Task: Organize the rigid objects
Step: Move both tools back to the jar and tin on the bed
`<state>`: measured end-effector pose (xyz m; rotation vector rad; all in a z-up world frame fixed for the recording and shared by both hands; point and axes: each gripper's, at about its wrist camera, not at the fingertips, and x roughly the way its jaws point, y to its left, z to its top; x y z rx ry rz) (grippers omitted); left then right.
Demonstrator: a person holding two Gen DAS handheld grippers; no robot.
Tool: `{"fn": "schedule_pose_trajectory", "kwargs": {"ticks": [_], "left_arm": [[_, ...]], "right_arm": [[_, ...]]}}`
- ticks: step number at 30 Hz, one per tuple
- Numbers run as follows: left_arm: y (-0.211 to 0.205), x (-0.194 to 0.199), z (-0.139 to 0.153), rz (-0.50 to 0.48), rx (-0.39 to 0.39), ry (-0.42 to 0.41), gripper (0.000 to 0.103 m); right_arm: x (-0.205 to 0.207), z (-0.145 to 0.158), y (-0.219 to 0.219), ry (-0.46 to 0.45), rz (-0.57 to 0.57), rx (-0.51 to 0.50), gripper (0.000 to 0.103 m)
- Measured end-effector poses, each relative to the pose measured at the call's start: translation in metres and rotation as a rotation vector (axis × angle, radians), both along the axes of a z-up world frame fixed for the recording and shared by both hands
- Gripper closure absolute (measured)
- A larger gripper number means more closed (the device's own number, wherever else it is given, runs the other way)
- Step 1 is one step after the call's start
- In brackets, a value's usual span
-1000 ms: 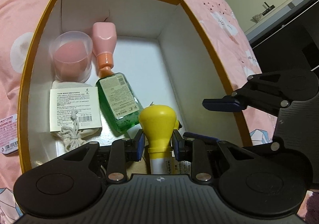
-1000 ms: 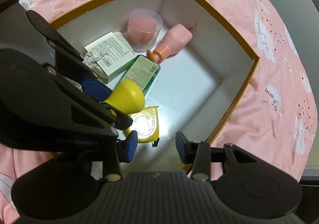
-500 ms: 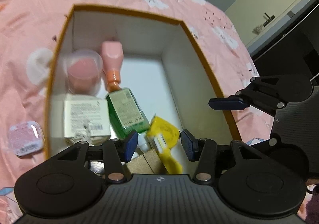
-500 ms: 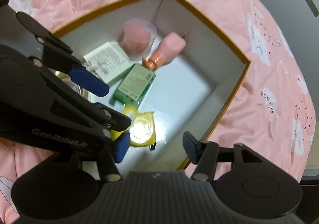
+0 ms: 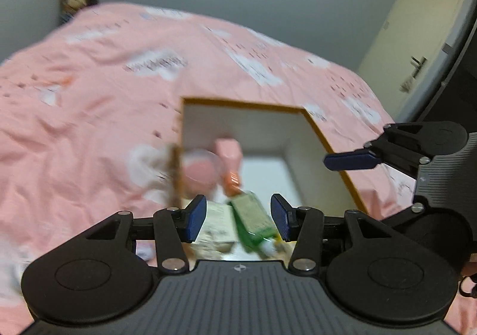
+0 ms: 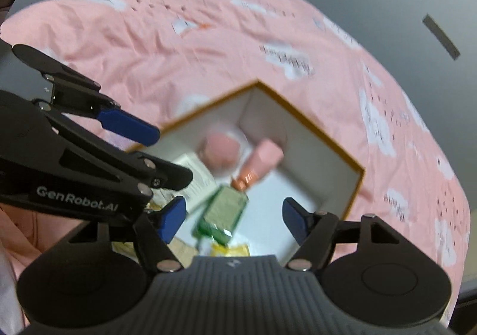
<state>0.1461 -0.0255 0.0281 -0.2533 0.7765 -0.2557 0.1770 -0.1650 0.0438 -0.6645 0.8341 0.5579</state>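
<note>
Box [image 6: 307, 123] on bed [image 6: 179, 45]: green bottle [image 6: 223, 212], pink bottle [image 6: 262, 160], pink cup [image 6: 220, 150] inside | left gripper [image 5: 238, 217], right gripper [image 6: 234, 215]: jaws apart, empty | step: between placements | next: seek another loose item.

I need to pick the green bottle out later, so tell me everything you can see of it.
The green bottle is flat-sided, translucent green and plastic-looking, with a pale printed label covering its upper face. It lies on its side on the white floor of the open box, near the white labelled packet. The orange neck of the pink bottle meets one end; whether they touch is unclear. Motion blur hides the cap. Nothing grips it.
</note>
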Motion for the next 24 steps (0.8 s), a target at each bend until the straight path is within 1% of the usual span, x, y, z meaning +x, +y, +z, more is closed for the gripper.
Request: {"fn": "schedule_pose_trajectory", "kwargs": {"ticks": [5,9,11,13,16,17,19,21,22,24], "left_arm": [[0.028,-0.009,0.000,0.109,0.035,-0.016,0.046],[0.050,-0.014,-0.001,0.171,0.051,-0.018,0.046],[0.060,-0.016,-0.003,0.200,0.070,-0.017,0.046],[0.069,-0.018,-0.006,0.225,0.091,-0.014,0.046],[0.088,-0.020,-0.013,0.257,0.101,0.006,0.045],[0.096,-0.021,-0.015,0.267,0.104,0.023,0.043],[0.109,-0.020,-0.021,0.276,0.108,0.056,0.034],[0.127,-0.022,-0.025,0.284,0.086,0.091,0.032],[0.136,-0.023,-0.028,0.293,0.065,0.110,0.030],[0.154,-0.025,-0.034,0.325,0.022,0.147,0.028]], "right_arm": [[-0.005,0.007,0.029,-0.017,0.085,0.034,0.032],[-0.014,0.005,0.060,-0.070,0.214,0.019,0.032],[-0.016,0.003,0.075,-0.074,0.264,0.015,0.031],[-0.014,0.001,0.090,-0.050,0.297,0.020,0.027],[-0.007,-0.005,0.111,0.032,0.332,0.025,0.027],[-0.005,-0.008,0.118,0.058,0.342,0.028,0.027],[-0.001,-0.015,0.131,0.099,0.368,0.029,0.027],[0.002,-0.027,0.146,0.129,0.396,-0.003,0.027],[0.003,-0.033,0.152,0.140,0.404,-0.023,0.027],[0.007,-0.047,0.163,0.176,0.418,-0.068,0.028]]}}
